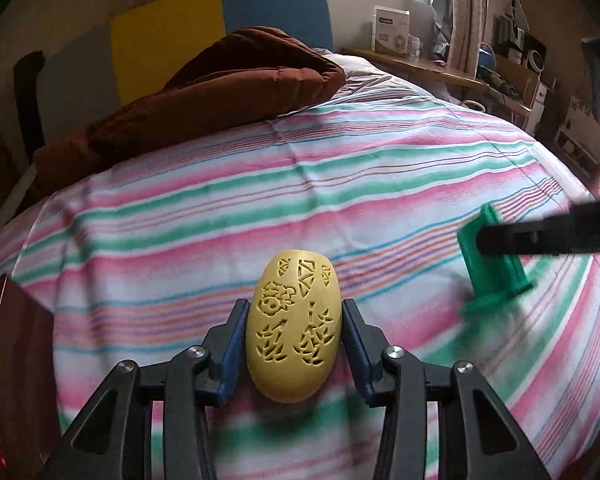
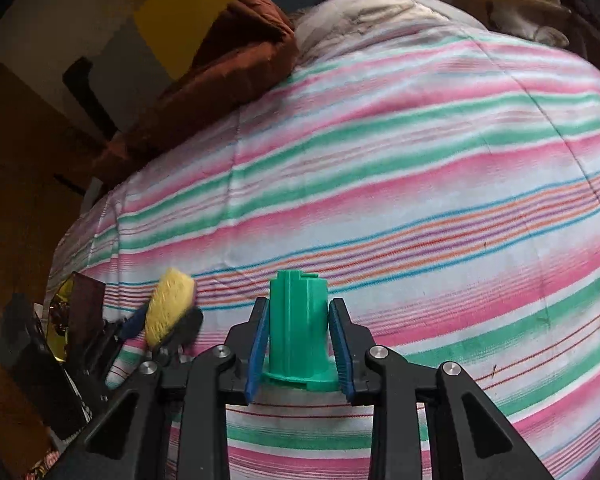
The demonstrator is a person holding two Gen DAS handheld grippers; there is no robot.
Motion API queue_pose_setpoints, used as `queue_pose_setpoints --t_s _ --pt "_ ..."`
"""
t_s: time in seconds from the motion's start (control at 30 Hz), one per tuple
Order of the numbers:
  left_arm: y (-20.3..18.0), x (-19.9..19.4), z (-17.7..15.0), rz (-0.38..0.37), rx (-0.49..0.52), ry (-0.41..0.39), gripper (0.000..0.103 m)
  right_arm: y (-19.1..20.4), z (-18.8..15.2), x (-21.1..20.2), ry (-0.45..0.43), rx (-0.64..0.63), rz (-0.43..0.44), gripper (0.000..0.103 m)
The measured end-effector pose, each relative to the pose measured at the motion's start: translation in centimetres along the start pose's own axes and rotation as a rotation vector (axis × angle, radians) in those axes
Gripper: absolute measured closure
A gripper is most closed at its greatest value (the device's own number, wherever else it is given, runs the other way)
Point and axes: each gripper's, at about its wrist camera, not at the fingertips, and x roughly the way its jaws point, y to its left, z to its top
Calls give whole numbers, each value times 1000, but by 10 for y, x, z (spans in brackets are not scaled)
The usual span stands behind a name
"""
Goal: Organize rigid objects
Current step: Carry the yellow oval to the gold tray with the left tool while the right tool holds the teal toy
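My left gripper (image 1: 295,312) is shut on a yellow carved egg-shaped object (image 1: 294,324), held above the striped bedspread (image 1: 340,184). My right gripper (image 2: 298,312) is shut on a green plastic spool with a flanged base (image 2: 298,328). In the left wrist view the green spool (image 1: 494,268) shows at the right, blurred, held by the right gripper's black fingers (image 1: 540,236). In the right wrist view the yellow egg (image 2: 170,304) shows at the left in the left gripper, blurred.
A brown quilt (image 1: 204,92) lies at the far left of the bed. A yellow and blue headboard (image 1: 220,20) stands behind it. A wooden desk with boxes (image 1: 420,56) is at the back right. A dark box (image 2: 86,300) sits at the bed's left edge.
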Motion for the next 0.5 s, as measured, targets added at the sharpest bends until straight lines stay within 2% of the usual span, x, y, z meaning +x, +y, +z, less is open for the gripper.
queue_pose_setpoints --t_s 0.13,0.4,0.47,0.5 --pt "3 -9 -10 -6 -21 -5 58 6 0 -5 -30 -34 0 73" --pt "4 -21 -24 -7 -40 -14 58 10 -5 3 16 -66 -33 72" --pt "4 -23 -26 -4 -38 -16 58 10 -5 5 17 -67 -41 70" --pt "3 -24 -27 -3 -36 -16 58 10 -4 9 29 -70 -52 65"
